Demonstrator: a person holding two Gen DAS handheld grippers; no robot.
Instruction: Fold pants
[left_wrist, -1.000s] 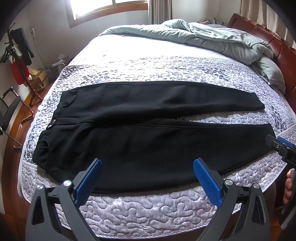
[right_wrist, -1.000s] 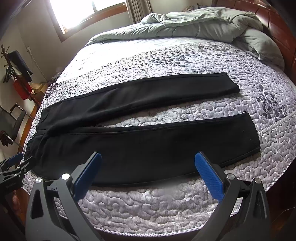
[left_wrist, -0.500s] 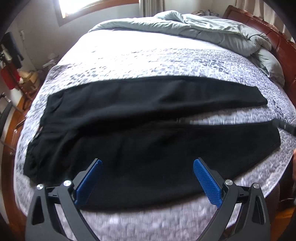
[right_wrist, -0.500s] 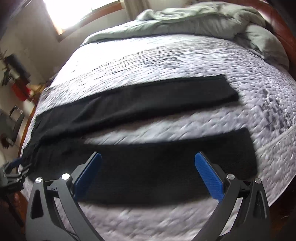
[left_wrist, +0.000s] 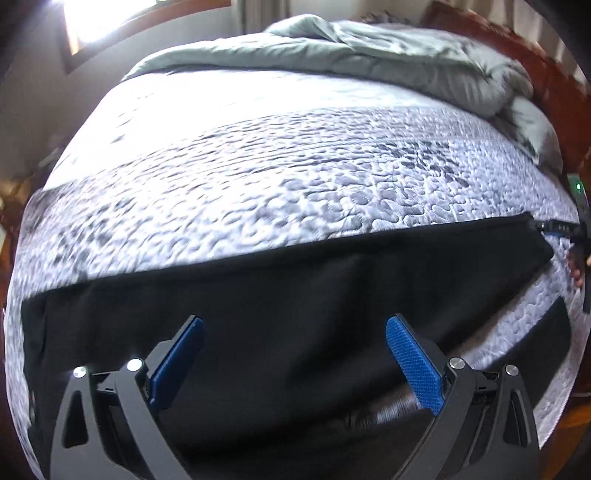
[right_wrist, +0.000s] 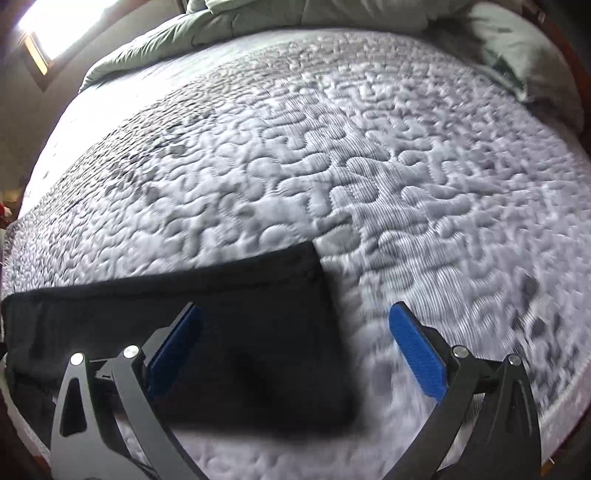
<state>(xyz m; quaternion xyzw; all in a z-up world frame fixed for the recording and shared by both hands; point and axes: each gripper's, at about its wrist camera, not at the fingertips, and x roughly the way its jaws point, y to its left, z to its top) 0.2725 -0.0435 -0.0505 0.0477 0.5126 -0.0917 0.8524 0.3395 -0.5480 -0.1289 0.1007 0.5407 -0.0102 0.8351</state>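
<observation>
One pair of black pants (left_wrist: 295, 302), two hand-held grippers: left hand-held gripper (left_wrist: 293, 363) and right hand-held gripper (right_wrist: 295, 354), both spread wide, pinching nothing. Pants lie flat on the quilted bed (left_wrist: 258, 177), two legs visible, near leg blurred; right one sits over a leg cuff.

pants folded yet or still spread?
Spread. The pants lie flat on the bed, both legs apart with quilt showing between them near the cuffs. Both grippers are open, holding nothing.
</observation>
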